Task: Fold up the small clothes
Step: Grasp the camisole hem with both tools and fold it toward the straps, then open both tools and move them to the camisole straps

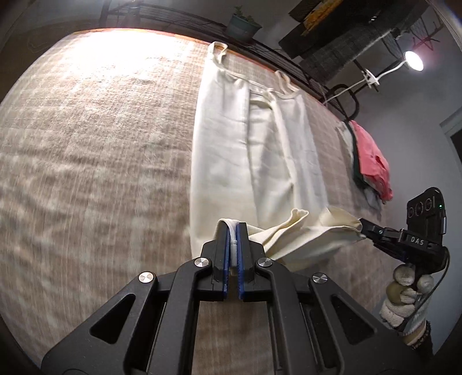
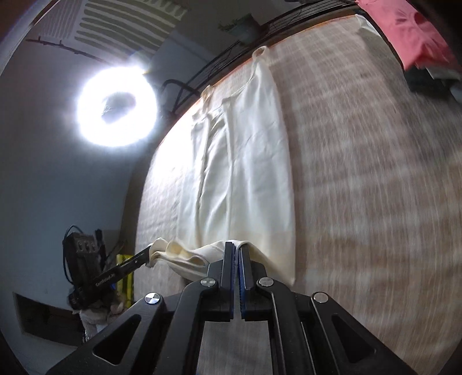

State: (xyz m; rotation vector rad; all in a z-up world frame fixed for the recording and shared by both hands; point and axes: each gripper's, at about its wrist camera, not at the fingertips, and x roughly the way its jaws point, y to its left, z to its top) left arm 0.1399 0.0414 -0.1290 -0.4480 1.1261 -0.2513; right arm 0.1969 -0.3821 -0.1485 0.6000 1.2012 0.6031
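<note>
1. Here, a cream-white sleeveless cotton garment with thin shoulder straps [image 1: 248, 150] lies lengthwise on a beige woven-textured table cover [image 1: 101, 161], its sides already folded in toward the middle so it forms a long narrow strip.
2. The strap end rests flat near the far edge of the table; the near hem is lifted off the surface and bunches into soft folds between the two tools.
3. The left gripper [image 1: 233, 230], black with blue pads, is closed tight on one corner of the lifted hem; white cloth is pinched between its fingers and curls over their tips.
4. The right gripper [image 2: 237, 248], of the same build, is likewise clamped on the other hem corner, with cloth squeezed in the narrow slit between its pads.
5. In the left wrist view, the right gripper appears at the right side, its tips buried in the fabric, carried by a hand in a white knit glove [image 1: 404, 291].
6. In the right wrist view, the left gripper shows at the lower left, holding the far corner of the hem.
7. A stack of folded clothes topped by a pink garment [image 1: 372, 161] sits at the right edge of the table, well apart from the cream one.
8. A bright ring light [image 2: 117, 106] glares beyond the table's left side, and a small potted plant [image 1: 242, 26] stands behind the far edge.
</note>
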